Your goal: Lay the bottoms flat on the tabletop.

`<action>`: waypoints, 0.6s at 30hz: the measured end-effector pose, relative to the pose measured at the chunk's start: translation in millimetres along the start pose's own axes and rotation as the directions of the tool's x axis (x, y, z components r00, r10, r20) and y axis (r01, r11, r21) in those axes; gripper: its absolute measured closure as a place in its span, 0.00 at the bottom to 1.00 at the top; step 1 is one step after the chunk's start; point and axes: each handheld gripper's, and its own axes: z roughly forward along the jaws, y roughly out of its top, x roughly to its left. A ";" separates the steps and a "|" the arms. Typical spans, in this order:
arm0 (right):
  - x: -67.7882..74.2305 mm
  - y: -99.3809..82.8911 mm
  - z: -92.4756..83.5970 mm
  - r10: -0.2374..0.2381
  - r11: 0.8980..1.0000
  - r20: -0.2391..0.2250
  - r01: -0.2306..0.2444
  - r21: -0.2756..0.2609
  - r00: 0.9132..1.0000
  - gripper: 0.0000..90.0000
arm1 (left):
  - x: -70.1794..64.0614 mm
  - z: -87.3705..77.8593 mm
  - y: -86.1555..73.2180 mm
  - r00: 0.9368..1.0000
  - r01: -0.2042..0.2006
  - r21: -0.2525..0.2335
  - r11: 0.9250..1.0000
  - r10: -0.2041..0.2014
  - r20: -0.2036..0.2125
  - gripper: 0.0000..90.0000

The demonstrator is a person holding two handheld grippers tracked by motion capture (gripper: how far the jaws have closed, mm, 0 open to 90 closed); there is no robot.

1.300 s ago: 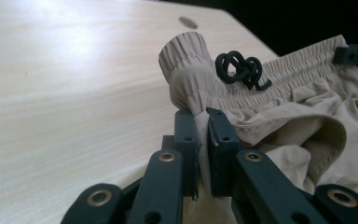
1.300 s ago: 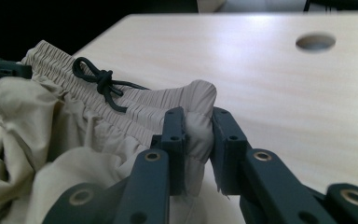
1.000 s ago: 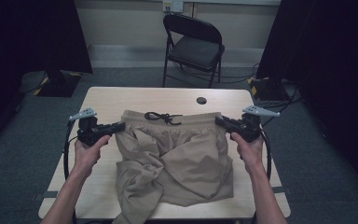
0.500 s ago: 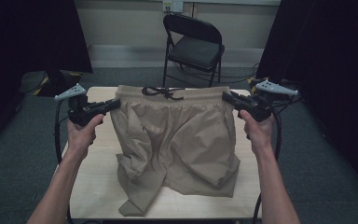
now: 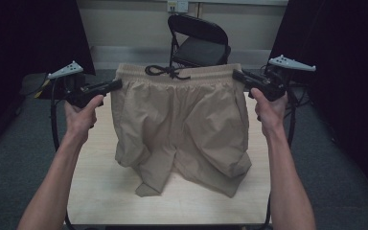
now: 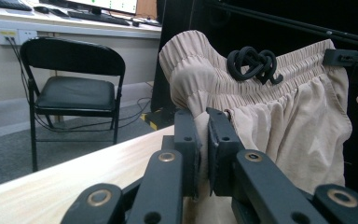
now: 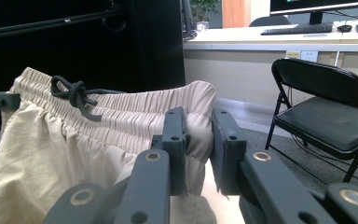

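Note:
A pair of beige shorts (image 5: 182, 120) with a black drawstring (image 5: 165, 72) hangs stretched between both grippers above the wooden table (image 5: 100, 191). My left gripper (image 5: 116, 84) is shut on the waistband's left corner; in the left gripper view its jaws pinch the beige fabric (image 6: 204, 140). My right gripper (image 5: 237, 75) is shut on the right corner, with bunched waistband (image 7: 198, 130) between its jaws. The two leg ends hang down and touch the tabletop. The drawstring knot (image 6: 254, 63) also shows in the left gripper view.
A black folding chair (image 5: 199, 40) stands behind the table's far edge. Dark curtains flank the table on both sides. A desk with a keyboard and monitor (image 7: 317, 23) stands along the back wall.
Both grippers have risen and drawn apart with the waistband, lifting the shorts from a crumpled heap on the table until they hang spread out.

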 end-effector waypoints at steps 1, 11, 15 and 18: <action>0.0 0.0 0.0 0.000 1.000 0.000 0.000 0.000 1.000 0.86 | 0.0 0.0 0.0 1.000 0.000 0.000 1.000 0.000 0.000 0.94; -36.8 -14.1 62.3 0.064 0.982 0.096 -0.079 0.172 0.993 0.66 | 39.8 36.4 1.1 0.994 0.061 0.032 0.998 -0.058 -0.089 0.79; -46.3 -35.7 64.3 0.097 0.974 0.121 -0.119 0.192 0.988 0.56 | 40.6 34.5 -10.1 0.995 0.055 0.054 0.997 -0.050 -0.091 0.74; -43.6 -46.9 60.2 0.091 0.976 0.095 -0.107 0.187 0.991 0.56 | 39.5 30.7 -18.9 0.996 0.063 0.049 0.997 -0.059 -0.066 0.76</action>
